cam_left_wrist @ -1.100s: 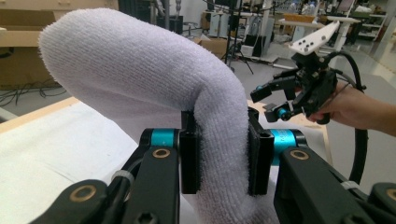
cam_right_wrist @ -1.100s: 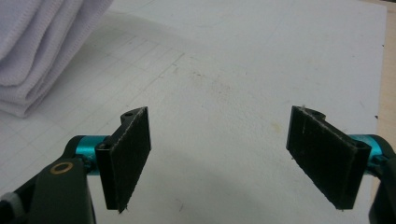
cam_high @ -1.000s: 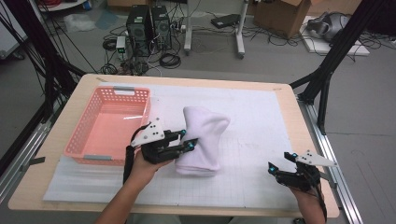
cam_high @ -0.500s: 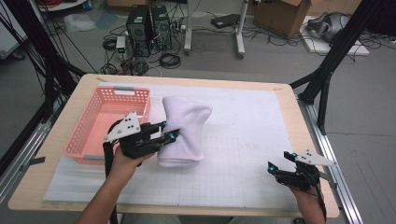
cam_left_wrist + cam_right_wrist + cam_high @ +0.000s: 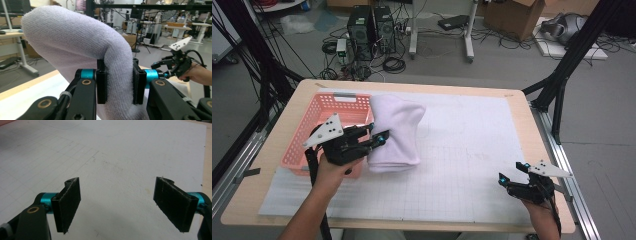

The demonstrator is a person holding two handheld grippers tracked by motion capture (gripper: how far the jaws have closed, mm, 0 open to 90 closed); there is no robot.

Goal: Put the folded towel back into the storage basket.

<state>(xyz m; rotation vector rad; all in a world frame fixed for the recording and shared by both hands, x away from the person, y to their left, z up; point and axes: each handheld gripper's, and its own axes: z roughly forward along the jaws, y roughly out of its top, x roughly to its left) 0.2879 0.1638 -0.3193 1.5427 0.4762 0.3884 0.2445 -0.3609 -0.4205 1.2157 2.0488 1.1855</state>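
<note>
Since the frame half a second ago you have carried the white towel [image 5: 396, 131] a little further toward nine o'clock, so its left edge now lies against the rim of the pink basket [image 5: 328, 131]; your right hand-held gripper [image 5: 513, 181] has kept its place at the five o'clock corner of the bench [image 5: 522, 107].

The high view gives the whole layout: towel folded into a thick pad, basket at its nine o'clock, white grid mat [image 5: 472, 150] beneath. The left gripper view gives what that one cannot, the bite itself: your left hand-held gripper [image 5: 117, 83] has its jaws pressed in on a fold of the towel [image 5: 75, 42], which arches up and over them in a rounded hump. Your other gripper shows farther off at three o'clock there. The right gripper view shows that gripper's pads [image 5: 67, 202] spread wide with nothing between them, bare mat [image 5: 120, 157] below.

Your left forearm comes in from six o'clock, angled toward twelve, wrist turned so the jaws point toward two o'clock. Your right hand sits low near the bench edge.

The towel looks soft, looped terry, faintly lilac-white, folded double.
</note>
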